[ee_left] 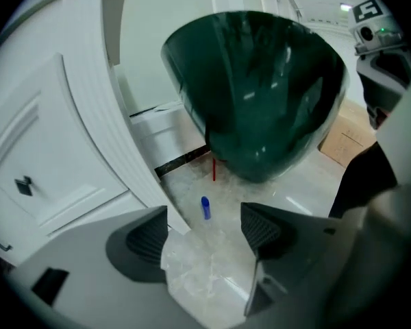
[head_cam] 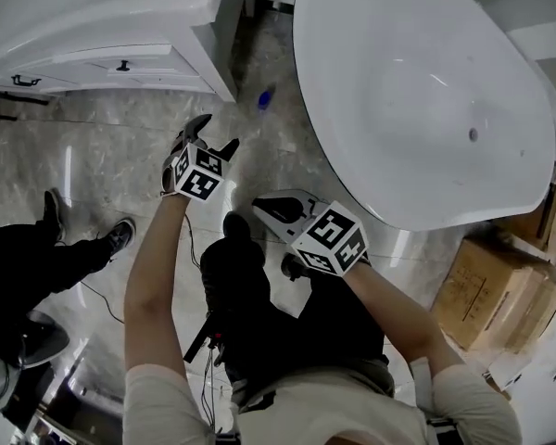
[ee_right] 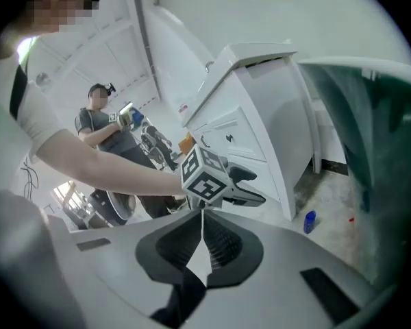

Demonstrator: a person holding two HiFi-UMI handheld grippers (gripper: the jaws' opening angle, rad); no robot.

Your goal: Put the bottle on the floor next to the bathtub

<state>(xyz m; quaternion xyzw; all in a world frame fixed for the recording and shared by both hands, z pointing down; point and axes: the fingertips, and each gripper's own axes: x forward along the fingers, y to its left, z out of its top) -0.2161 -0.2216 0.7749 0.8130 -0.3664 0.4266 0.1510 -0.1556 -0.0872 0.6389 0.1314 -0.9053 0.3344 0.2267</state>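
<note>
A small blue bottle stands on the marble floor in the gap between the white cabinet and the bathtub. In the left gripper view the bottle shows beyond the jaws, near the tub's dark green outer shell. My left gripper is open and empty, hovering short of the bottle. My right gripper is nearer my body, its jaws pressed together on nothing. The right gripper view shows its shut pads, the left gripper ahead and the bottle on the floor.
A white vanity cabinet with drawers stands at the left of the gap. Cardboard boxes lie at the right of the tub. Another person's legs are at the left. A small red item lies by the tub's base.
</note>
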